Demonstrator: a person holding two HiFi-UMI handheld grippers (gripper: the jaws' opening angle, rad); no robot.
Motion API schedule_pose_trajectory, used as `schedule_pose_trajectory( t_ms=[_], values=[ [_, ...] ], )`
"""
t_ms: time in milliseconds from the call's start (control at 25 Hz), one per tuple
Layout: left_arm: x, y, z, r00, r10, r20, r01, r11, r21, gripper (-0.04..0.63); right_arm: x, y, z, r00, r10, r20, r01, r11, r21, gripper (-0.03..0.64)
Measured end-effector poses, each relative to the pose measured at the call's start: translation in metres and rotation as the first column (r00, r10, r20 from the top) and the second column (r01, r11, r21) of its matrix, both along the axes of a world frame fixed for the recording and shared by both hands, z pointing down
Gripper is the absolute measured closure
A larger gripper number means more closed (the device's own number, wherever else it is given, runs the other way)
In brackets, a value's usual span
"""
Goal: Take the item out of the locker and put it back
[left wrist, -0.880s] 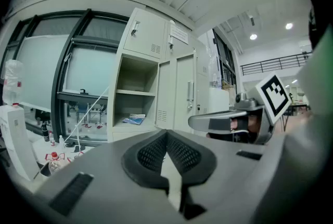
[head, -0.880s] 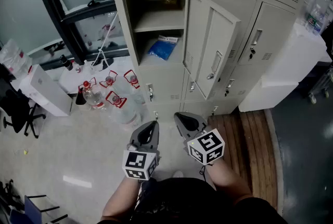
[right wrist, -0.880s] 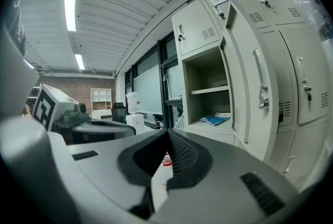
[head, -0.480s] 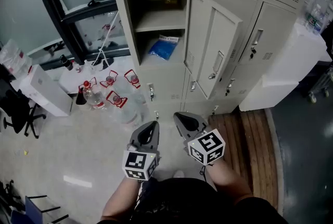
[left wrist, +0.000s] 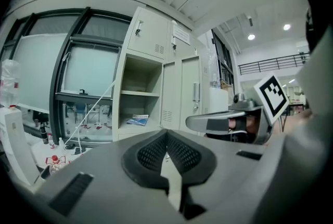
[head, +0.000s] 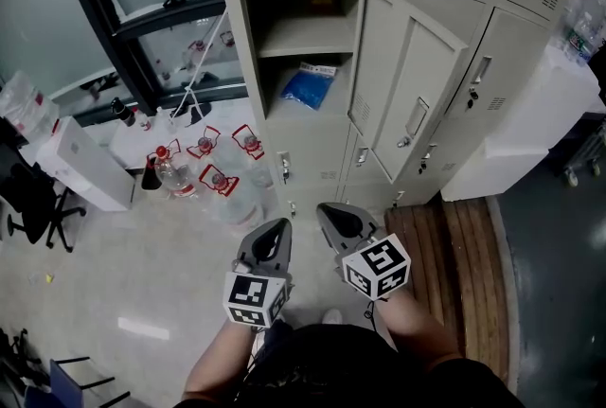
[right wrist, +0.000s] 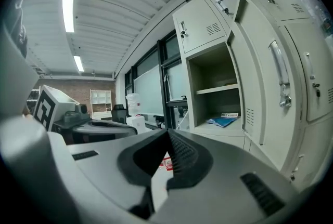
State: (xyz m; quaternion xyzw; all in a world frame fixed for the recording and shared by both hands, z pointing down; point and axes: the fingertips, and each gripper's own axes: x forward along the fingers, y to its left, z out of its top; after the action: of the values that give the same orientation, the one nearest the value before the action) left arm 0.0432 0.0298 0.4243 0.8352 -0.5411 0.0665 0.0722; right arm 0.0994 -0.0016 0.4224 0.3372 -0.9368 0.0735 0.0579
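Observation:
A blue packet [head: 308, 86] lies on the lower shelf of the open locker [head: 284, 136], whose door [head: 407, 103] swings out to the right. The same blue packet [left wrist: 138, 120] [right wrist: 225, 121] shows small in both gripper views. Well short of the locker, my left gripper [head: 275, 234] and right gripper [head: 331, 215] hover side by side above the floor. Both are shut with nothing between the jaws; each one's tips meet in its own view, left gripper [left wrist: 167, 132] and right gripper [right wrist: 167, 131].
Several large water bottles [head: 213, 169] with red handles stand on the floor left of the locker. A white box [head: 80, 165] and a black chair [head: 33, 198] sit further left. A wooden platform [head: 454, 245] lies to the right, beside a white cabinet [head: 530, 127].
The locker and its surroundings have shifted slightly right and down in the head view. Both grippers keep their place and stay shut.

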Motion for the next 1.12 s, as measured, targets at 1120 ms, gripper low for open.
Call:
schedule_pose_trajectory(
  t_ms=[1120],
  values=[
    [-0.115,-0.076,-0.012,0.987,0.157,-0.042,-0.155,0.987,0.038,0.591,-0.116,-0.065,-0.023,0.987,0.149,-0.055,-0.145,0.988,0.06,0.617]
  ],
)
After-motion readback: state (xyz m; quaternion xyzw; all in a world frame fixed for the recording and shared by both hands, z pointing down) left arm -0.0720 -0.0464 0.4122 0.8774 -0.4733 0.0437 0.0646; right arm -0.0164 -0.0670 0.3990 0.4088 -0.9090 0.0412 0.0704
